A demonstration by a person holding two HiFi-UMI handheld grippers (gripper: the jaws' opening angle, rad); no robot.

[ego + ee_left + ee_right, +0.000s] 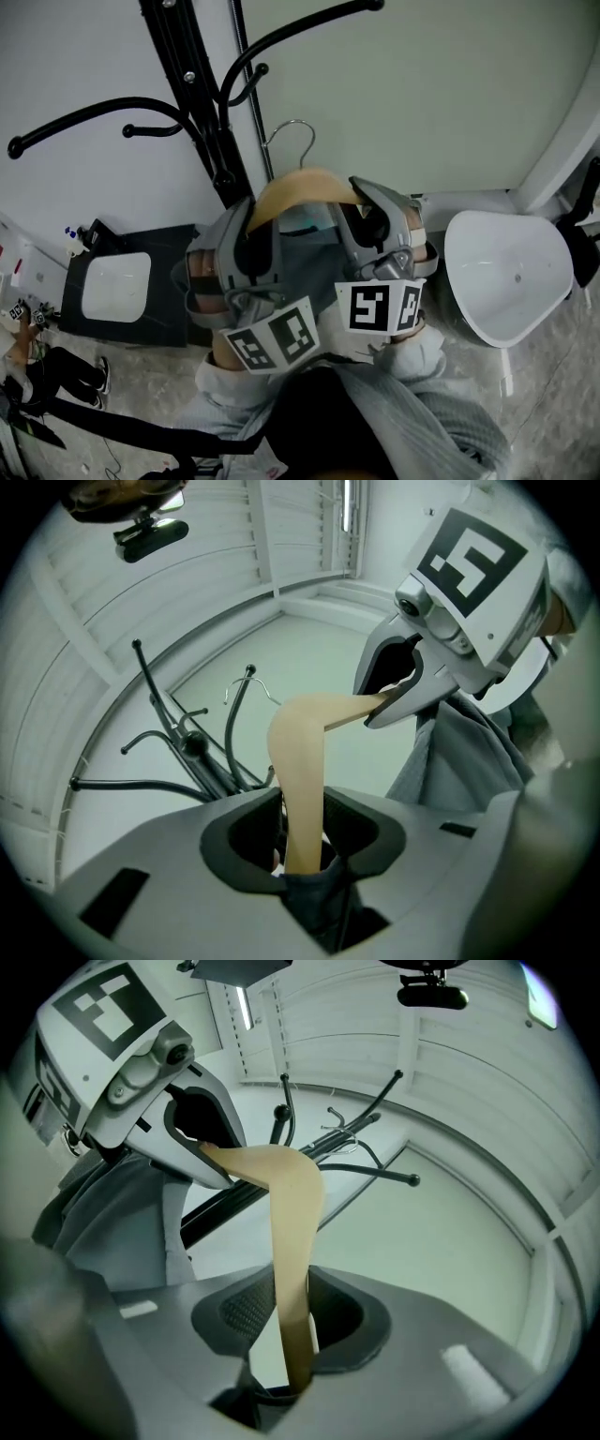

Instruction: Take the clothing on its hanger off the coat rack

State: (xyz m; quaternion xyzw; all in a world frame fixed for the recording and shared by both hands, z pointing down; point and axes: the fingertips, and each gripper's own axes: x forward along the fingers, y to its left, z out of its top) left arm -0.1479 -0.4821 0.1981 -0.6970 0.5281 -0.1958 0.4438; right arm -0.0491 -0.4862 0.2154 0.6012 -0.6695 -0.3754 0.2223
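Two grippers share the load: the left gripper (pixel 302 834) and the right gripper (pixel 292 1321) are each clamped on one arm of the hanger (pixel 305 183), with the clothing (pixel 314 267) draped beneath. Its hook (pixel 292 136) looks clear of the rack (pixel 202 112) prongs, though close beside the pole. We judge the hook could snag a prong if we swing sideways, and uneven pulling could tilt the hanger and shed the clothing. A chair (pixel 506 272) stands apart at the right.
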